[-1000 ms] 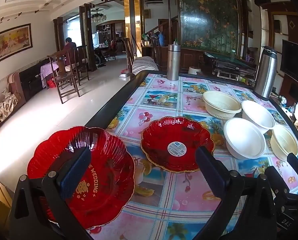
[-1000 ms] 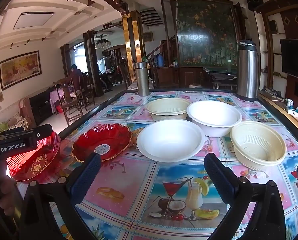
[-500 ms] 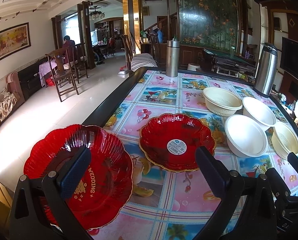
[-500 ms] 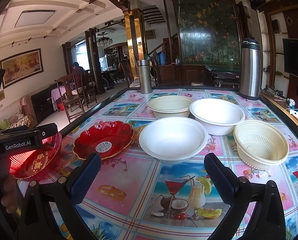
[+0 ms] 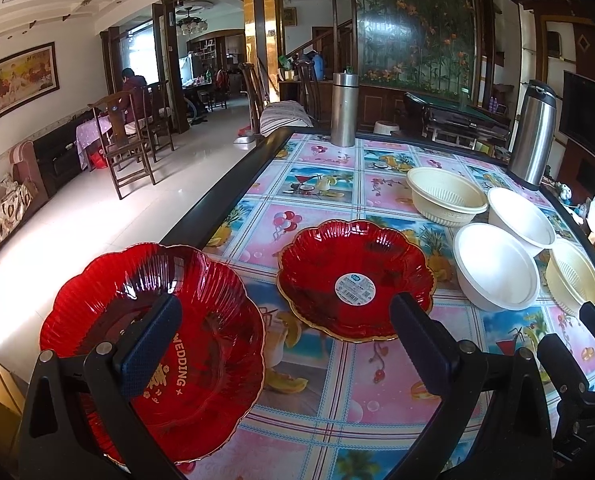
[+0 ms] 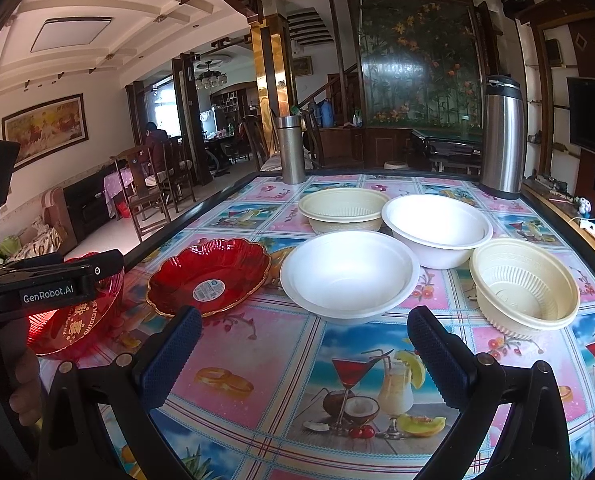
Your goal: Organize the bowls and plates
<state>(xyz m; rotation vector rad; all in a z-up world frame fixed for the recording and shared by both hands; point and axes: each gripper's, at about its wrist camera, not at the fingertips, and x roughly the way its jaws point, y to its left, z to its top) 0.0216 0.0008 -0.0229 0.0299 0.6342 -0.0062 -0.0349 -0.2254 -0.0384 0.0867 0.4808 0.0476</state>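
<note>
Two red scalloped plates lie on the table. The one with gold "WEDDING" lettering point(image 5: 169, 344) sits at the near left edge, partly under my left finger. The one with a round sticker point(image 5: 355, 278) lies ahead, between the fingers of my open, empty left gripper point(image 5: 283, 338). In the right wrist view, two white bowls point(image 6: 349, 276) point(image 6: 437, 224) and two cream strainer bowls point(image 6: 343, 210) point(image 6: 523, 288) stand ahead of my open, empty right gripper point(image 6: 303, 346). The sticker plate point(image 6: 209, 276) and WEDDING plate point(image 6: 73, 316) lie to its left.
A steel flask point(image 6: 291, 148) and a tall steel thermos point(image 6: 501, 136) stand at the table's far end. The table has a dark raised rim point(image 5: 217, 196) and a patterned cloth. The left gripper's body point(image 6: 49, 280) fills the right wrist view's left side. Chairs and open floor lie left.
The left gripper has drifted slightly, so both red plates sit a little lower and nearer in its view. The right gripper is almost still. Both stay open.
</note>
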